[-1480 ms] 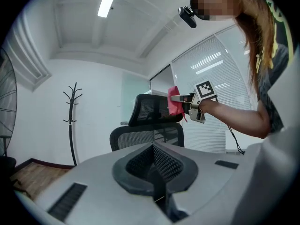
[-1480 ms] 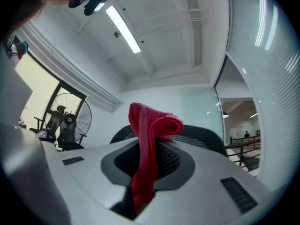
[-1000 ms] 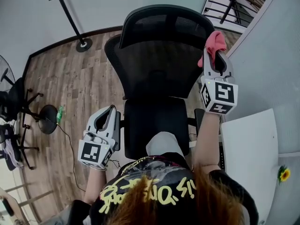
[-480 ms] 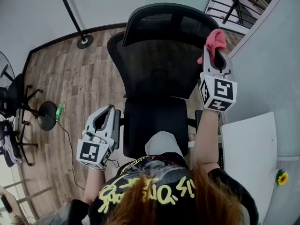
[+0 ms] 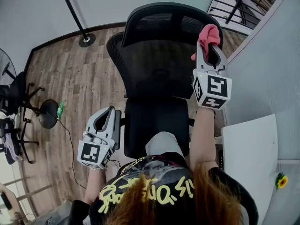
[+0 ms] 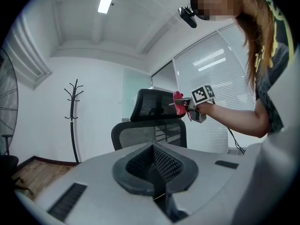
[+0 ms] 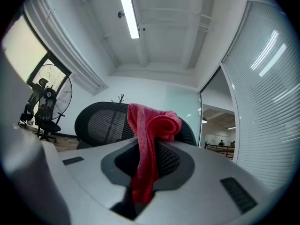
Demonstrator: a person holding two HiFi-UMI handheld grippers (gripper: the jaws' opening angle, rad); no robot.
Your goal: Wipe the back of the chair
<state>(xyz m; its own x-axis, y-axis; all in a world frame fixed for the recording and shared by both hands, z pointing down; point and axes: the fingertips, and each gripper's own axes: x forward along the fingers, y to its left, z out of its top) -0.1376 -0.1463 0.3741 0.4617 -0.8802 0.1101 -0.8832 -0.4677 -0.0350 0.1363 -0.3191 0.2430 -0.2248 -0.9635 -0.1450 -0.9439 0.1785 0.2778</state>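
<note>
The right tongs (image 5: 207, 50), in the upper right of the head view, are clamped on a red cloth (image 5: 210, 33) at the right top edge of the black mesh chair back (image 5: 154, 64). The left tongs (image 5: 110, 112), at the lower left beside the seat (image 5: 154, 121), are closed together and hold nothing.

the right gripper (image 5: 207, 48) has shifted a little to the left, carrying the red cloth (image 5: 209, 34) inward from the right edge of the chair back (image 5: 159, 64). the cloth now overlaps more of the black mesh than it did a second ago.
</note>
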